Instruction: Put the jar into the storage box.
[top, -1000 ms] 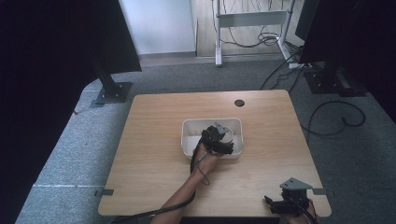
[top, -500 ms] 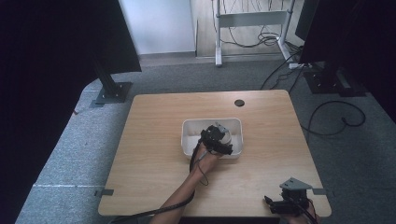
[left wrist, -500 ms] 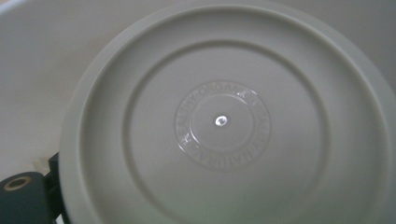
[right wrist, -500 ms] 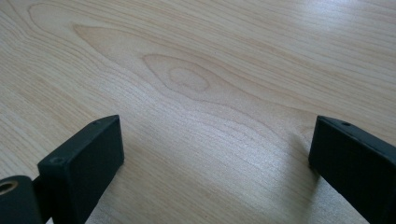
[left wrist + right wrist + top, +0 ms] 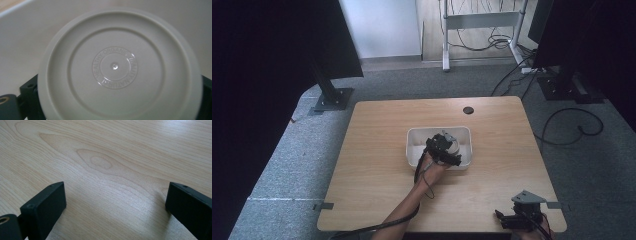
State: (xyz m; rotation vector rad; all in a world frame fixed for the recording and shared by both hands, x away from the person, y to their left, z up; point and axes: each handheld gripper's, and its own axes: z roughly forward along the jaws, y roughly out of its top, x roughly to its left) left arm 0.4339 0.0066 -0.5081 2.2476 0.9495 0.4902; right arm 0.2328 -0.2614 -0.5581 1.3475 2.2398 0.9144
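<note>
Change since earlier: barely any; left gripper (image 5: pixel 446 150) holds over the bin, right gripper (image 5: pixel 518 218) parked as before.
Table (image 5: pixel 377 150): wood, carries the bin near its middle.
Bin (image 5: pixel 414 137): white, shallow; holds the lid, nothing else discernible inside.
Lid (image 5: pixel 120 67): round, off-white, embossed ring at centre; inside the bin, clamped between the left jaws at its edges.
Right gripper: near table corner, well apart from the bin, jaws spread wide, empty.
Step advice: keep lid level, lift straight up clear of the bin wall, likely without tilting.
</note>
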